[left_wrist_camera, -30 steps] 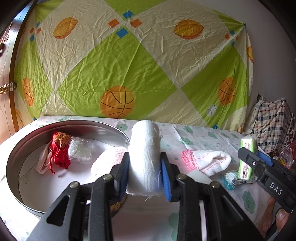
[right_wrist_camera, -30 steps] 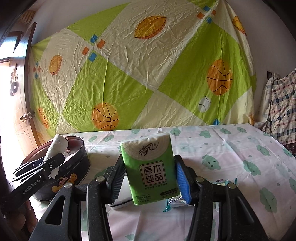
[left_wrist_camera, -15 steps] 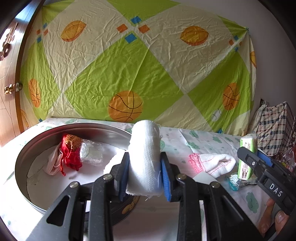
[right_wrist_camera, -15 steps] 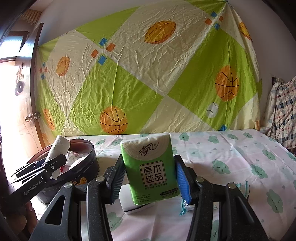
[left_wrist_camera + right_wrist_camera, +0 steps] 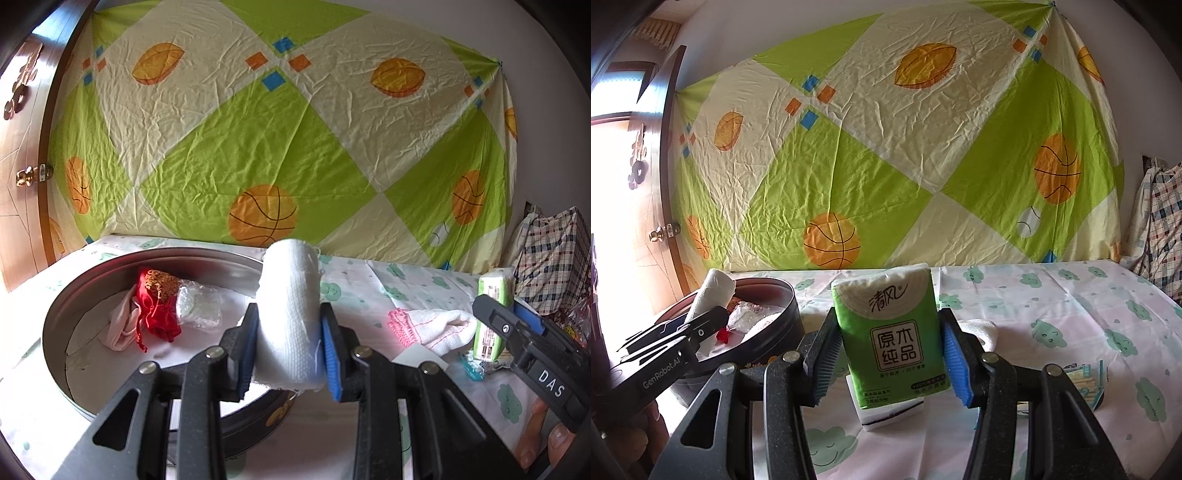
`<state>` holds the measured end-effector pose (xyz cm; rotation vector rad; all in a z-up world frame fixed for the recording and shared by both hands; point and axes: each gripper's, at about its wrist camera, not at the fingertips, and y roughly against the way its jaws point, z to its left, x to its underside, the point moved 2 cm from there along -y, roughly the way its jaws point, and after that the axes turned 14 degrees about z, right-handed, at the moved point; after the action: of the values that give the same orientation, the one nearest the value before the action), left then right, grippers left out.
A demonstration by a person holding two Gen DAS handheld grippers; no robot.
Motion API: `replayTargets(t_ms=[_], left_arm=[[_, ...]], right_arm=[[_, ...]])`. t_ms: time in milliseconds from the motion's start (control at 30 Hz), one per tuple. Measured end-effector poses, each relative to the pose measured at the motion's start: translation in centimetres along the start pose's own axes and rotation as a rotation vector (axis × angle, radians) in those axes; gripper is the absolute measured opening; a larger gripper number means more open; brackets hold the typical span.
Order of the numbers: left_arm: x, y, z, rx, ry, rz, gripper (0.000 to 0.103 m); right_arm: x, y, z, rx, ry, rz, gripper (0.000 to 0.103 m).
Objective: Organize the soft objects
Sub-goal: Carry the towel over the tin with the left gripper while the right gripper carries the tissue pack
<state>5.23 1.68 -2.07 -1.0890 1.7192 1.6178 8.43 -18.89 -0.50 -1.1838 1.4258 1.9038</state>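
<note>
Left wrist view: 1 white rolled gauze bandage, upright, clamped between both pads of the left gripper. Since 1 second ago it has advanced over the near rim of the round metal tin; judged close to release.
In the tin: 1 red drawstring pouch with gold embroidery, 1 clear plastic-wrapped bundle, 1 pale pink cloth.
Right wrist view: 1 green plastic-wrapped tissue pack, clamped in the right gripper, raised above a white block on the cloud-print cloth-covered table; it sits higher than 1 second ago. Judged next for the tin.
Remaining on the table: 1 white glove with a pink cuff, well apart from the tin.
</note>
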Motion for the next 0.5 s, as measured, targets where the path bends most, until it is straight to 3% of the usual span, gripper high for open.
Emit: replayTargets(t_ms=[500], left_arm=[[0.0,0.4,1.8,-0.02,0.028,-0.015,0.03]], right_arm=[[0.0,-0.5,2.1,-0.034,0.022,0.001,0.054]])
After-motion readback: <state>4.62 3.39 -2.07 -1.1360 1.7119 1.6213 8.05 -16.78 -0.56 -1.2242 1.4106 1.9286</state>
